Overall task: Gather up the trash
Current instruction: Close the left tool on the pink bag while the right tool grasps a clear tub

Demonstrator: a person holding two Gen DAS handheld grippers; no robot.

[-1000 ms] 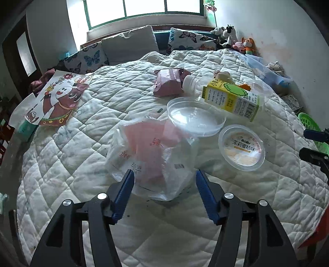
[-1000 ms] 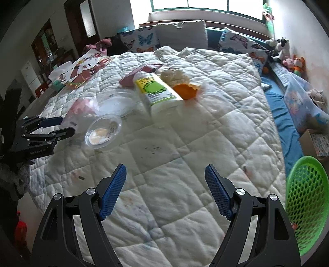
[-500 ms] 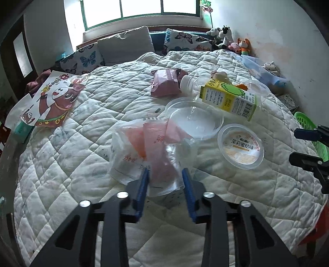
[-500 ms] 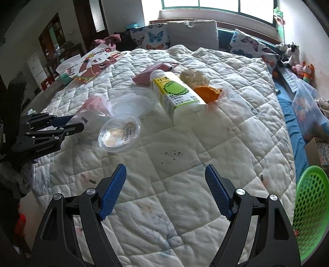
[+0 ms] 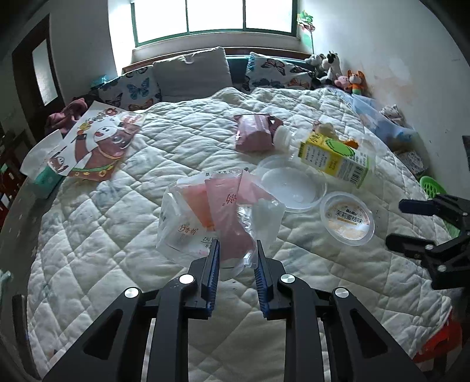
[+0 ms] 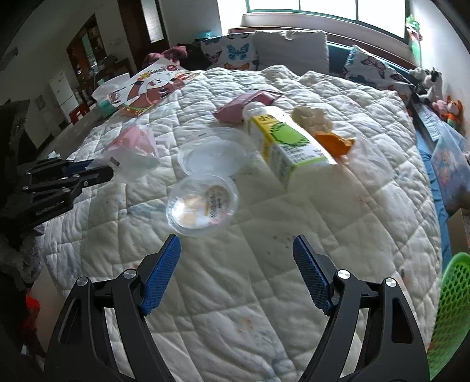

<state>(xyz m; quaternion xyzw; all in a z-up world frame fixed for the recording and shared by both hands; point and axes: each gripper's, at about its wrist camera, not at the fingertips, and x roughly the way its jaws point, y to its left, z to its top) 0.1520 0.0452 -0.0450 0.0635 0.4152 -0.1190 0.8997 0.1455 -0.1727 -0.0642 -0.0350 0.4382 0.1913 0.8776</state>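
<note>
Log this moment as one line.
left tool: shut on bag | right tool: open, near cup | basket: right of bed

Home bedroom: quilted bed (image 5: 123,223) under a window (image 5: 214,17), butterfly-print pillows (image 5: 129,91) at its head, stuffed toys (image 5: 337,73) along the wall.

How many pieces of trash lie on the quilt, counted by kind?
Clear plastic bag: 1
Clear round plastic containers: 2
Yellow-green bottle: 1
Pink packet: 1
Orange wrapper: 1
Crumpled white wad: 1
Total: 7
</note>
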